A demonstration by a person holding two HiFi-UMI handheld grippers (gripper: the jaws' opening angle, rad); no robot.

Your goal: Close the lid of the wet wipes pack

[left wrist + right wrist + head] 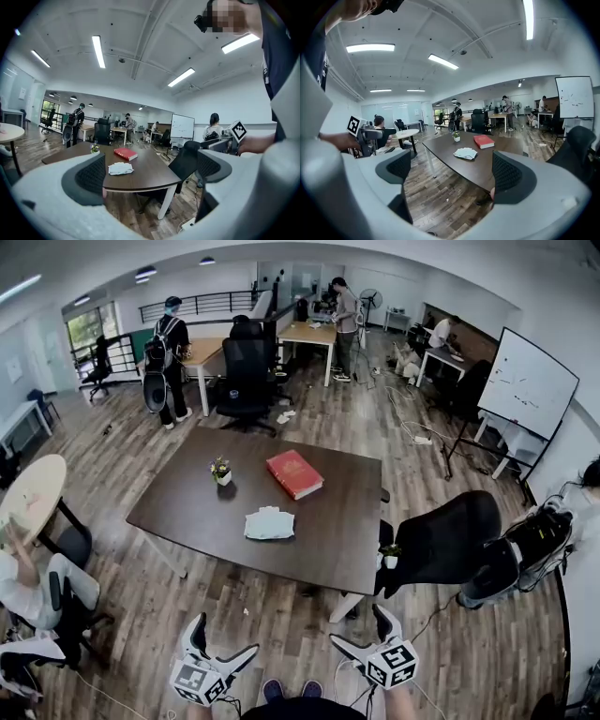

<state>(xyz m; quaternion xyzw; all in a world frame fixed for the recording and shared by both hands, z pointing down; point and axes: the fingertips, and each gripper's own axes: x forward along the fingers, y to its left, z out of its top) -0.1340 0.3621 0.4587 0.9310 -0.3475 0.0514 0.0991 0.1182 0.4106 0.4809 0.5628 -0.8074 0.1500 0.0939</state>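
The left gripper (223,639) and right gripper (364,630) hang over the wooden floor (281,634), both jaws spread wide and empty. Only the head view shows the person's shoes (272,690); only the gripper views show the ceiling lights (98,50). Farther out, the wet wipes pack (269,523) lies on the dark surface (323,535), well apart from both grippers. Beyond it are a red book (294,473), a potted plant (221,471) and a whiteboard (528,382).
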